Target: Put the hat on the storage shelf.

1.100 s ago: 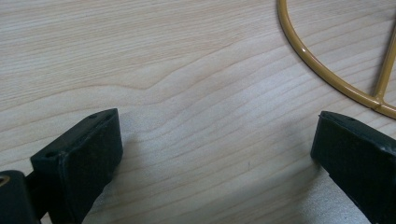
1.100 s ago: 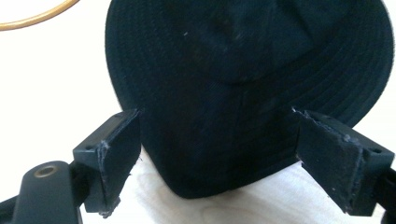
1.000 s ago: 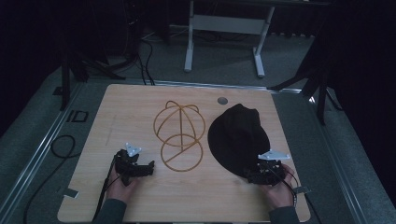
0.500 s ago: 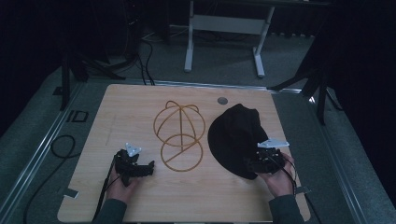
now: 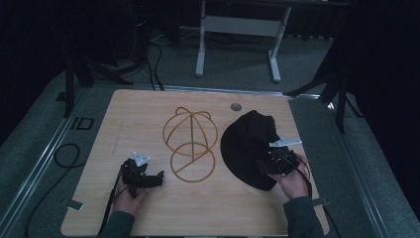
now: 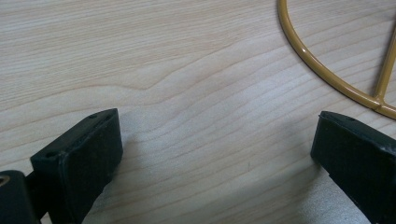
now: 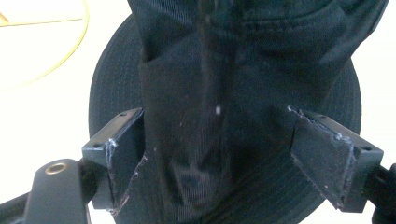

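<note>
A black cloth hat (image 5: 247,141) lies on the right half of the wooden table (image 5: 138,124). Left of it sits a yellow wire hat frame (image 5: 190,146). My right gripper (image 5: 261,167) reaches over the hat's near brim. In the right gripper view it (image 7: 215,135) is open, its jaws on either side of a raised fold of the hat (image 7: 233,60). My left gripper (image 5: 157,178) rests on the table near the frame's lower left. It (image 6: 219,140) is open over bare wood, with the wire frame (image 6: 306,53) just ahead to the right.
A small grey disc (image 5: 236,106) sits in the table near its far edge. Grey carpet surrounds the table, with cables (image 5: 62,156) on the left. A white desk frame (image 5: 237,29) stands behind the table. Dark stands flank both far corners.
My right gripper has moved away from the person, from the table's near right edge onto the hat. The left gripper has stayed put.
</note>
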A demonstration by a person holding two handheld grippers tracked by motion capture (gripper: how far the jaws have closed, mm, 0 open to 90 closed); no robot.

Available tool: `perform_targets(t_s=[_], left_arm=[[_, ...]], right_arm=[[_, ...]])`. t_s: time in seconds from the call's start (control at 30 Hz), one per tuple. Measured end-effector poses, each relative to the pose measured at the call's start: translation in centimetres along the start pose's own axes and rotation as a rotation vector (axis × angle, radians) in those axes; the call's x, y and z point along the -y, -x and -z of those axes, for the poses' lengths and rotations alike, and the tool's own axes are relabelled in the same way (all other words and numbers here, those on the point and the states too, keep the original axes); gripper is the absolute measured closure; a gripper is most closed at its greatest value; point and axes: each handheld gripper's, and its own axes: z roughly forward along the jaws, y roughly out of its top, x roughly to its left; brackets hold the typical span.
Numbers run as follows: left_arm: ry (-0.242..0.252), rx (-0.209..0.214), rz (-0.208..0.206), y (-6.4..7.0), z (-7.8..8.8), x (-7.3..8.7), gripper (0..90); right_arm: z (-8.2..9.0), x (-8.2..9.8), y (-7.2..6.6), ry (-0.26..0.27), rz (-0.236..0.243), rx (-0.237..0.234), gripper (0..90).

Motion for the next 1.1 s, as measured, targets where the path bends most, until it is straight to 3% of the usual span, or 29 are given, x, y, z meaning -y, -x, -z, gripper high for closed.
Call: perform_targets(t_s=[0.27, 0.43, 0.67, 0.77, 0.9, 1.1], left_arm=[[0.002, 0.000, 0.002, 0.0, 0.0, 0.0, 2.4], [0.000, 0.000, 0.000, 0.0, 0.0, 0.0, 2.4], [0.000, 0.000, 0.000, 0.0, 0.0, 0.0, 2.4], [0.000, 0.000, 0.000, 0.0, 0.0, 0.0, 2.4], [0.000, 0.000, 0.000, 0.0, 0.0, 0.0, 2.4], [0.001, 0.000, 0.001, 0.0, 0.0, 0.0, 2.4]], right_arm=[[-0.4, -1.9, 0.0, -0.023, 0.014, 0.001, 18.2], [-0.9, -3.7, 0.1, -0.085, 0.009, -0.007, 18.8], [-1.6, -5.1, 0.4, -0.173, 0.027, -0.019, 28.0], [-1.5, -5.7, 0.3, -0.205, 0.013, -0.045, 33.3], [-1.5, -6.3, 0.3, -0.238, -0.018, -0.066, 31.7], [-2.3, -7.2, 0.2, -0.284, -0.060, -0.051, 31.3]])
